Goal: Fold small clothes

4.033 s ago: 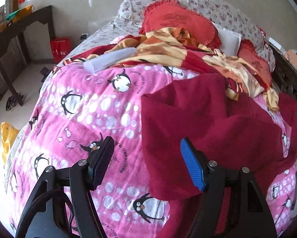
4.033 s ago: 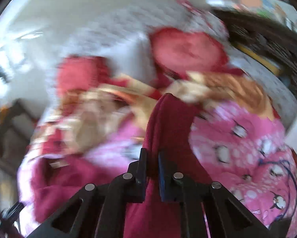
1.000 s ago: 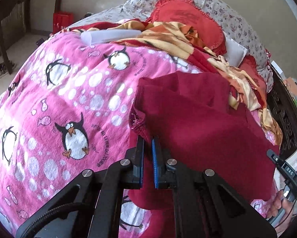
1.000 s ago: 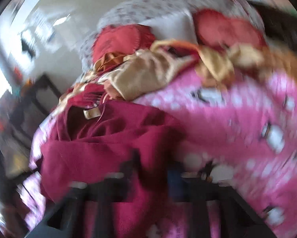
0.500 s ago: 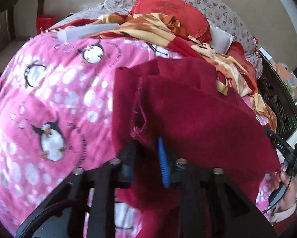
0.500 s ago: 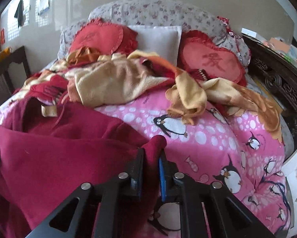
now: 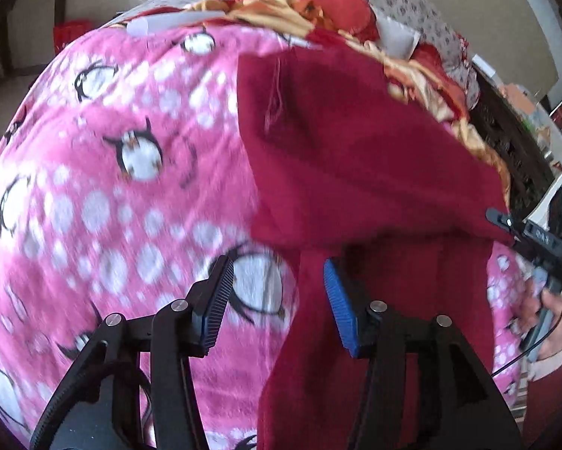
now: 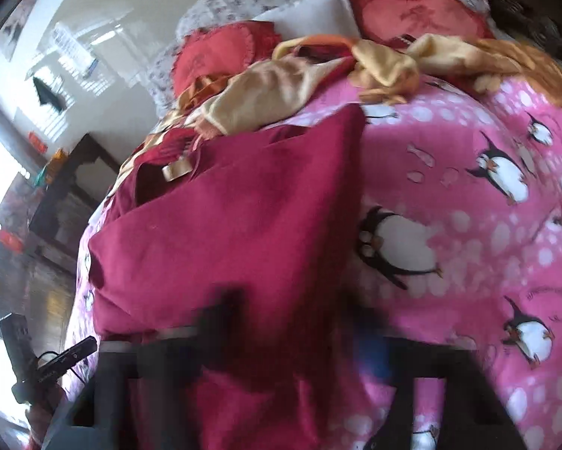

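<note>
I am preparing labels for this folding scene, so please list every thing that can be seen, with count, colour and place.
garment: one, dark red, lying on the penguin blanket
penguin blanket: one, pink with white spots, covering the bed
heart cushions: two, red, at the head of the bed
pillow: one, white, between the cushions
crumpled cloth: one, yellow-orange, beyond the garment
table: one, dark wood, beside the bed
left claw: one, black with blue pads, open, jaws have just been opening; garment edge between them, not pressed
right claw: one, dark, blurred, over the garment
hand: one, on the right claw's handle
</note>
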Demonstrator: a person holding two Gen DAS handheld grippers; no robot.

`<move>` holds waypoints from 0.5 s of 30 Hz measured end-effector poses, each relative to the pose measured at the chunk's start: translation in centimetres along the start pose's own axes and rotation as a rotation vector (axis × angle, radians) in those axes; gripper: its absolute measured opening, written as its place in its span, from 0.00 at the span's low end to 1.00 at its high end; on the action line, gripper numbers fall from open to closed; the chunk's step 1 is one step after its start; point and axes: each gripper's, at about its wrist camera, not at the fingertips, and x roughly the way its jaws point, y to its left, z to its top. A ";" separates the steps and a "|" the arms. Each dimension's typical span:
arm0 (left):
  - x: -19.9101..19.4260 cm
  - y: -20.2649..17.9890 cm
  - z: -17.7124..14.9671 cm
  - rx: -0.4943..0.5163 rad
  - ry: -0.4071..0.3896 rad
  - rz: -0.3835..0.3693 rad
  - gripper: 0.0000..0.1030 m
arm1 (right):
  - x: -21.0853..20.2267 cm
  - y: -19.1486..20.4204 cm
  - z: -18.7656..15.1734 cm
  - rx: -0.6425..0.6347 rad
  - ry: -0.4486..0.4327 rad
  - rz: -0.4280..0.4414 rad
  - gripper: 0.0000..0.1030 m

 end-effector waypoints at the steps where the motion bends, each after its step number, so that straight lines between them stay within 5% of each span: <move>1: 0.2 -0.2 -0.3 0.004 -0.003 0.012 0.48 | -0.1 0.4 0.1 -0.034 -0.011 -0.056 0.20; 5: 0.8 -0.5 -0.9 0.026 -0.004 0.089 0.48 | -0.4 0.6 0.8 -0.097 -0.041 -0.195 0.12; 10: 0.2 0.3 -0.9 -0.007 -0.007 0.095 0.48 | -1.5 0.2 0.7 -0.054 -0.052 -0.176 0.14; 12: -0.1 0.6 -0.8 -0.014 -0.015 0.098 0.48 | -3.1 0.3 0.3 -0.020 -0.073 -0.182 0.48; 15: -0.1 0.7 -0.4 -0.013 -0.021 0.107 0.48 | -5.8 2.5 -1.1 -0.009 -0.122 -0.075 0.64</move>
